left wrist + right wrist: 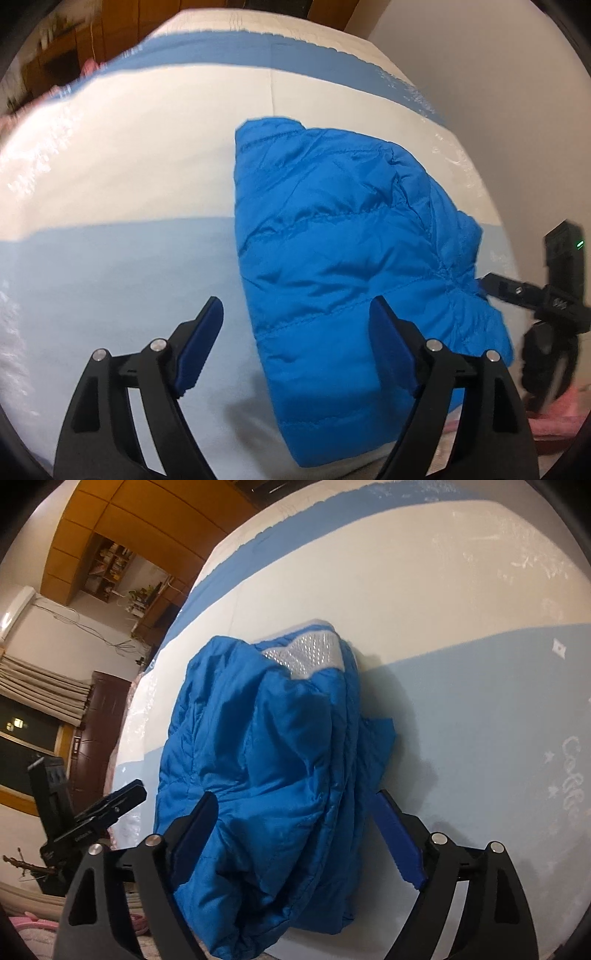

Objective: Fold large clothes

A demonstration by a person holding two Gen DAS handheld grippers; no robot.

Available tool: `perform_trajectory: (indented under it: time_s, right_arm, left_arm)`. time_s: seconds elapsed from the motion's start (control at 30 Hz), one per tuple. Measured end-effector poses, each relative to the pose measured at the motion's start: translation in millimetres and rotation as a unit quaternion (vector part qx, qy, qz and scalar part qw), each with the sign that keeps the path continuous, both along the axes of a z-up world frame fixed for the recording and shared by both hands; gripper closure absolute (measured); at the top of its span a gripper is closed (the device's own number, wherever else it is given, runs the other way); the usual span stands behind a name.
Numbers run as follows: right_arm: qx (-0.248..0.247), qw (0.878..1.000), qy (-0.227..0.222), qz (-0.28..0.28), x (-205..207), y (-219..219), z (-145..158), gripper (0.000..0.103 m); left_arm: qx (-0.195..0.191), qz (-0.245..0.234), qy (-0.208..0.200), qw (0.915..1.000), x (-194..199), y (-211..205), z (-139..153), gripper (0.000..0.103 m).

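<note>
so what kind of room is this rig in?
Probably a bedroom at home: the blue jacket lies on a striped bed cover, with wooden cabinets and a curtained window behind.

Both cameras ride on the hand-held grippers and look forward and steeply down along their own fingers at the bed (pixel 129 155). The left wrist view sits close above the striped cover, with the blue jacket (pixel 343 236) ahead and to its right, and the right gripper (pixel 491 284) poking in at its right edge. The right wrist view is closer, the jacket (pixel 266 760) filling its middle, the left gripper (pixel 122 797) at its left edge. Both share jacket and cover.
</note>
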State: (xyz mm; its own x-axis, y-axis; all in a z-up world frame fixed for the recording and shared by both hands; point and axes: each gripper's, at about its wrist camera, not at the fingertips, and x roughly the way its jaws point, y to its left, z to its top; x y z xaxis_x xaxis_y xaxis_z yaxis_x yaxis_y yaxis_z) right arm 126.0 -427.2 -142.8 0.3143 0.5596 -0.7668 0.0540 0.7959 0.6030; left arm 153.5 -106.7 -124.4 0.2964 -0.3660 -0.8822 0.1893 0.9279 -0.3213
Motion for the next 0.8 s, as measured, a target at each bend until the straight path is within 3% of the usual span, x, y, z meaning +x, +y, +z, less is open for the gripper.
perform_trajectory:
  time_s: [0.4,0.5,0.57,0.73,0.8]
  right_arm:
    - [0.082,0.996,0.022,0.012,2,-11,-38,0.010]
    - [0.087,0.996,0.025,0.019,4,-9,-43,0.007]
    - [0.095,0.995,0.031,0.022,6,-7,-49,0.005]
    - [0.123,0.991,0.051,0.019,8,-8,-70,0.003]
    - [0.135,0.989,0.053,0.018,9,-8,-75,0.003]
  left_arm:
    - [-0.118,-0.012,0.064,0.9909,22,15,-52,0.015]
    - [-0.168,-0.023,0.085,0.9819,31,11,-66,0.012]
    - [-0.171,-0.029,0.091,0.9807,34,5,-73,0.009]
    - [-0.229,-0.028,0.125,0.9650,44,-3,-97,0.004]
    - [-0.235,-0.030,0.122,0.9640,45,-7,-98,0.003]
